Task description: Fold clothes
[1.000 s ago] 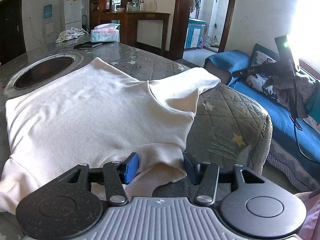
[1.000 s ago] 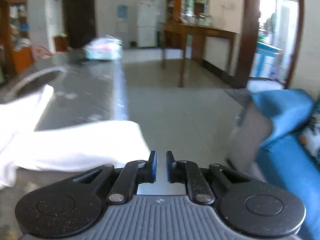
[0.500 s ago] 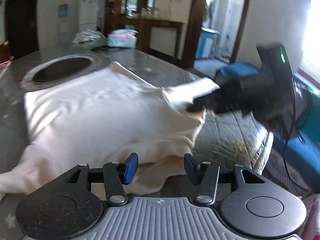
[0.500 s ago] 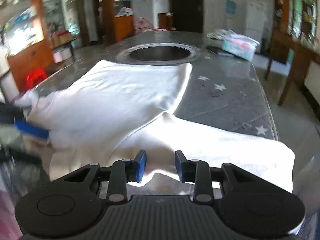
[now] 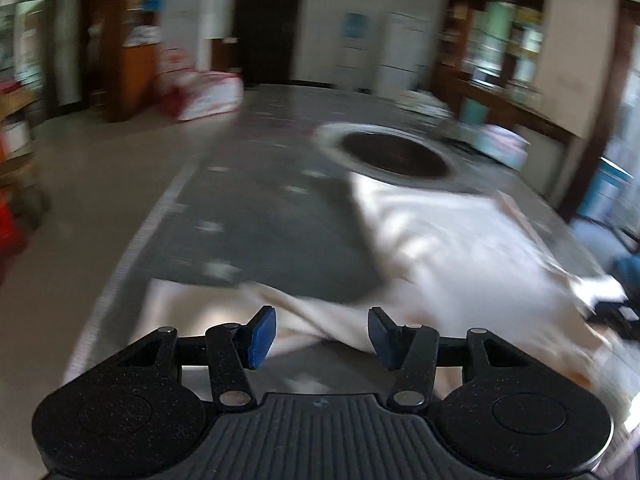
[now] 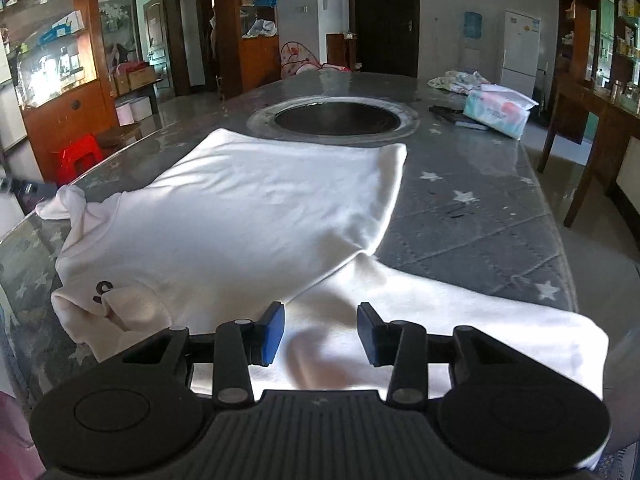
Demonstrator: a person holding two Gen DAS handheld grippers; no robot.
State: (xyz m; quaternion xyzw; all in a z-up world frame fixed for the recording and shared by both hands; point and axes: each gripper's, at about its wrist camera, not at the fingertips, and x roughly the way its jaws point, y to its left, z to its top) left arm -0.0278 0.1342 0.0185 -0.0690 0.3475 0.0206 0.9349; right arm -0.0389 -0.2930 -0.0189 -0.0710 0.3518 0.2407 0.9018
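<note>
- Left wrist view: the left gripper [image 5: 322, 330] is holding its fingers [image 5: 262, 334] released, with a clear gap between the blue pads.
- A fold of the white shirt [image 5: 460, 248] is lying just ahead of and under that gap, untouched by either pad; the rest of the shirt is spreading off to the right of the fingers.
- The grey starred surface [image 5: 260, 220] is stretching ahead and to the left of the fingers, and the round dark opening [image 5: 394, 154] is sitting beyond the shirt. This whole view is blurred.
- Right wrist view: the right gripper [image 6: 320, 332] has just been opening its fingers [image 6: 272, 330]; they are standing apart, pressing on nothing.
- A sleeve [image 6: 460, 320] of the white shirt [image 6: 260, 216] is passing under the gap and running out to the right of the fingers; the body of the shirt is lying flat ahead and to the left.
- A tissue pack [image 6: 500, 110] is resting far ahead to the right, well apart from the shirt.
</note>
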